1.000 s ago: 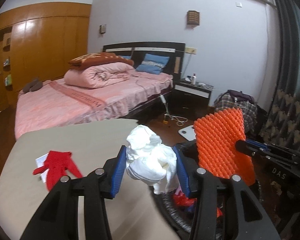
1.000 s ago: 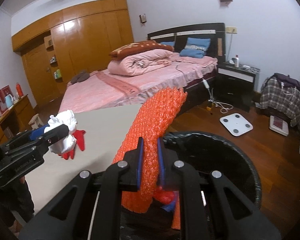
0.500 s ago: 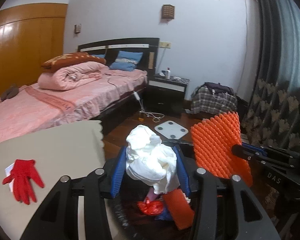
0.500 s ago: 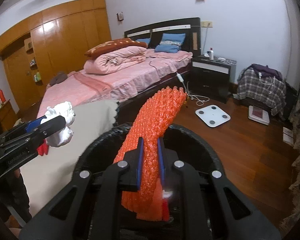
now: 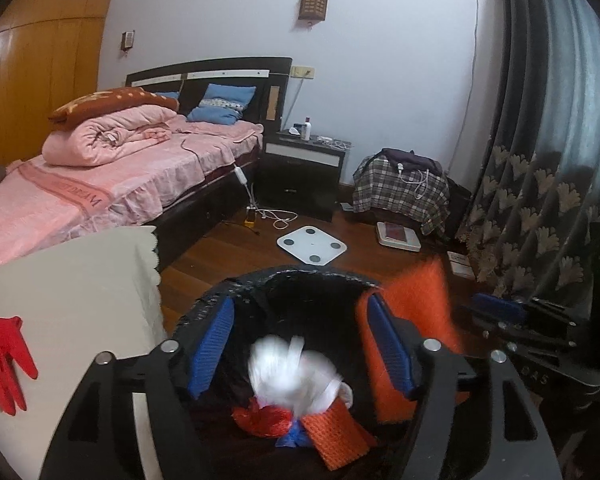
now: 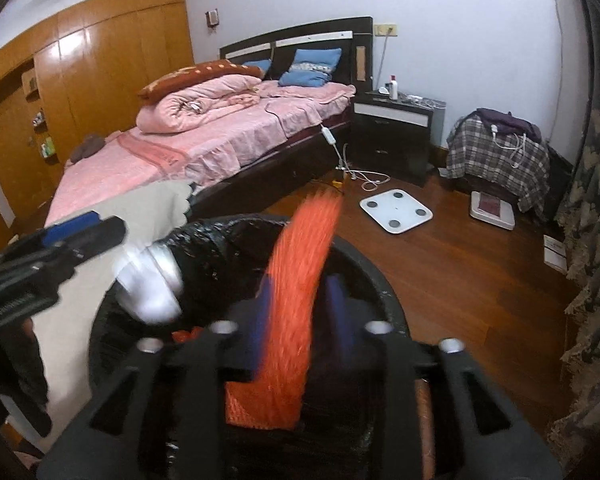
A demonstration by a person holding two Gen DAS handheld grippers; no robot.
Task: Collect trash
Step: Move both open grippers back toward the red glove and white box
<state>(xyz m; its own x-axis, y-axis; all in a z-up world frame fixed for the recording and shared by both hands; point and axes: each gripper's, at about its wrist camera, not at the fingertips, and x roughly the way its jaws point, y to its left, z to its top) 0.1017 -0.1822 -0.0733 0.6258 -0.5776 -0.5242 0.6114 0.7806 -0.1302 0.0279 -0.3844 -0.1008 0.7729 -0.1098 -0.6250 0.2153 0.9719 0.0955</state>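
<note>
Both grippers just let go over the black trash bin (image 5: 300, 276). Left gripper (image 5: 300, 344) jaws have just spread, the white wad (image 5: 296, 376) blurred and loose between them. Right gripper (image 6: 300, 316) jaws have just opened too, the orange foam net (image 6: 296, 300) blurred between its pads, untouched.

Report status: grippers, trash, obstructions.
Left gripper, right gripper just opened. White crumpled plastic, orange foam netting dropping into black-lined bin. Nothing blocking.

Both claws just opening over the bin (image 5: 300, 276): white wad (image 5: 296, 376) and orange mesh (image 6: 300, 280) now dropping in, no longer clamped.
</note>
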